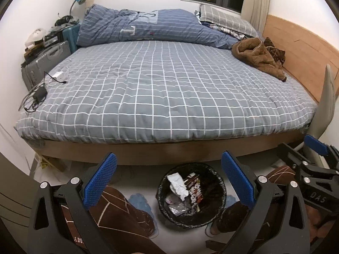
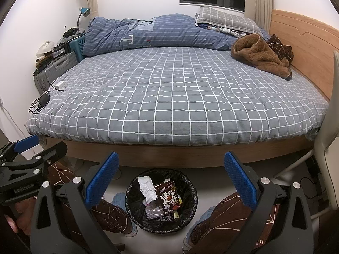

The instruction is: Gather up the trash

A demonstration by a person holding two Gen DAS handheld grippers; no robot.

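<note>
A black-lined trash bin (image 1: 220,192) stands on the floor in front of the bed, between the person's legs; it also shows in the right wrist view (image 2: 191,199). It holds a crumpled white paper (image 1: 177,185), a brown snack box (image 2: 168,196) and small wrappers. My left gripper (image 1: 169,182) is open and empty above the bin. My right gripper (image 2: 171,180) is open and empty above the bin too. The right gripper shows at the right edge of the left wrist view (image 1: 313,163), and the left gripper shows at the left edge of the right wrist view (image 2: 31,154).
A bed with a grey checked sheet (image 1: 169,89) fills the middle. A blue duvet (image 1: 148,27), a pillow (image 1: 224,19) and a brown fleece garment (image 1: 256,53) lie at its far side. Chargers and cables (image 1: 40,93) lie at its left edge. Suitcases (image 1: 46,61) stand left, a chair (image 2: 330,127) right.
</note>
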